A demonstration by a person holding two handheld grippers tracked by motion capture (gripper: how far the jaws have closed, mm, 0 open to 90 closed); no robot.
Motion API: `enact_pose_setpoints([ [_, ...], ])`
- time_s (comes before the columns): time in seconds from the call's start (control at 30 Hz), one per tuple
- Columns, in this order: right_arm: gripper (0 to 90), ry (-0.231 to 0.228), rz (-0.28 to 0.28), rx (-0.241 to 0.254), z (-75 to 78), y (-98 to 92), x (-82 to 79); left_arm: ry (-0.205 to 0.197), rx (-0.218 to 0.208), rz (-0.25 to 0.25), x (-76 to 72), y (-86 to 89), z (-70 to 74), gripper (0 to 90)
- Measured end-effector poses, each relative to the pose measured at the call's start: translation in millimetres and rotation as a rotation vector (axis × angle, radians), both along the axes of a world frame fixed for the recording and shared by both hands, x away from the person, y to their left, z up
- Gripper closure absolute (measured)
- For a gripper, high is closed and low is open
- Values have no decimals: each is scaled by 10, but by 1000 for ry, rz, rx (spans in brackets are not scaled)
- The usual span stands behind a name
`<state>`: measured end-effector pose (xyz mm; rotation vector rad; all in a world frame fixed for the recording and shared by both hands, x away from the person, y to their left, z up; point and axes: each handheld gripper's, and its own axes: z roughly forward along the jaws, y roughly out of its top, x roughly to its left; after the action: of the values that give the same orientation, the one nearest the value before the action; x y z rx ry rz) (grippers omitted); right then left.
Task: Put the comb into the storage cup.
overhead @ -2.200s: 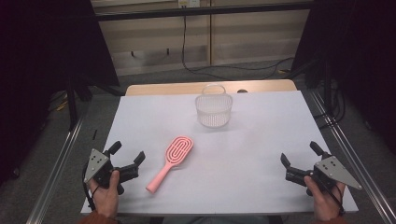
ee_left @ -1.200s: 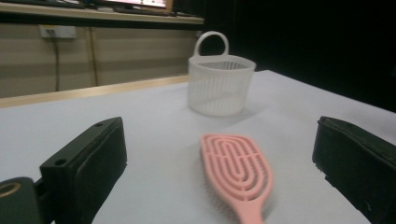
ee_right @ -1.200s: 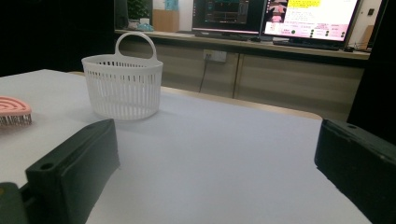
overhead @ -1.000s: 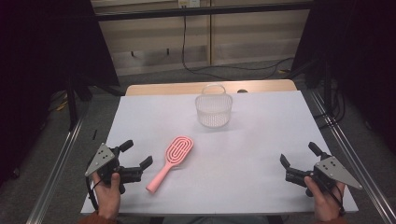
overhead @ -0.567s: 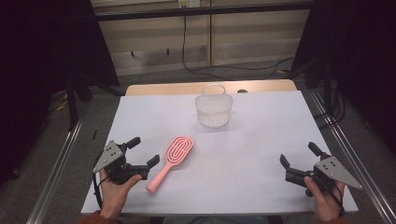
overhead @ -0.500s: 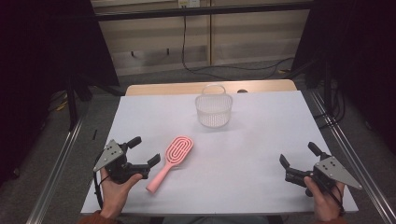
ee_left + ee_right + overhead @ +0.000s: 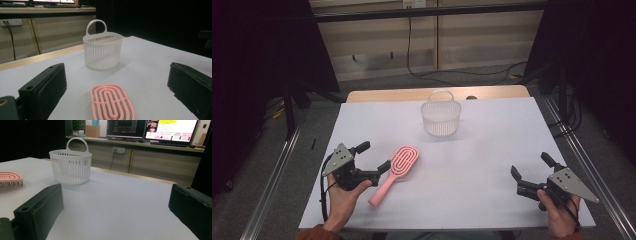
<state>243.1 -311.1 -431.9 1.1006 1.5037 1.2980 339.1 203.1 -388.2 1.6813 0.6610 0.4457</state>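
high view: left gripper (image 7: 374, 157) is sitting at the near-left of the white table (image 7: 492, 150), jaws spread wide and gripping nothing. its far jaw is lying off to the left of the pink hairbrush (image 7: 394, 172), its near jaw tip is pointing at the brush neck, very close; contact is too fine to tell. the brush is lying flat, bristles down, on a diagonal, head toward the white basket (image 7: 441, 117), handle toward the near edge. the basket is standing upright at the far middle of the table, well apart from the brush, with bare table between them. right gripper (image 7: 529, 167) is resting at the near-right, well apart from both things, jaws wide apart and holding nothing. a cable (image 7: 409, 55) is running across the floor behind the table.

left gripper view: both black jaws are standing far apart with the hairbrush (image 7: 112, 102) head lying between them on the table, touching neither. the basket (image 7: 103, 51) is standing straight ahead beyond it, handle up, nothing blocking the line to it.

right gripper view: jaws are gaping wide over bare table. the basket (image 7: 70, 166) is standing ahead to the left, the hairbrush (image 7: 10, 179) head is showing at the left edge. monitors (image 7: 152, 130) are glowing on a bench behind.
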Motion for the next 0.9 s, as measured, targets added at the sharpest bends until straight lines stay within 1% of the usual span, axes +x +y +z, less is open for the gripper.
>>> enact_pose_setpoints([
  [0.03,0,-1,-1,-1,0,1,0,11,0,-2,14,-23,0,20],
  [0.07,0,0,1,0,1,2,0,6,7,-17,26,-25,-1,14],
  [0.1,0,-1,2,0,1,3,0,6,7,-17,26,-25,-1,9],
  [0.13,0,-1,2,-3,1,4,2,13,7,-28,39,-36,-1,16],
  [0.17,0,0,0,-3,1,8,2,15,11,-24,51,-49,-2,15],
  [0.2,0,-1,2,-3,2,10,3,35,13,-26,77,-80,-5,15],
  [0.33,0,0,4,-2,2,10,3,28,16,-34,113,-128,-2,20],
  [0.37,0,0,5,0,1,6,3,-6,11,-43,135,-144,13,25],
  [0.4,0,0,4,0,1,6,3,0,9,-43,145,-157,21,29],
  [0.43,0,0,6,0,1,5,3,-2,19,-37,162,-169,35,27],
  [0.47,0,0,6,0,1,5,3,-2,19,-37,162,-169,35,20],
  [0.5,0,2,5,2,0,9,4,-14,33,-39,200,-207,52,22],
  [0.6,0,3,5,2,0,12,3,-9,42,-42,226,-244,45,20],
  [0.67,0,3,6,4,-1,10,6,8,40,-47,249,-282,40,19],
  [0.77,0,3,7,3,-1,10,6,17,38,-48,277,-306,49,19],
  [0.8,0,3,8,3,-2,11,6,17,35,-49,288,-310,55,22],
  [0.83,0,5,10,3,-2,12,6,25,21,-54,307,-320,67,26],
  [0.9,0,6,10,5,-4,13,8,18,27,-50,324,-330,76,27],
])
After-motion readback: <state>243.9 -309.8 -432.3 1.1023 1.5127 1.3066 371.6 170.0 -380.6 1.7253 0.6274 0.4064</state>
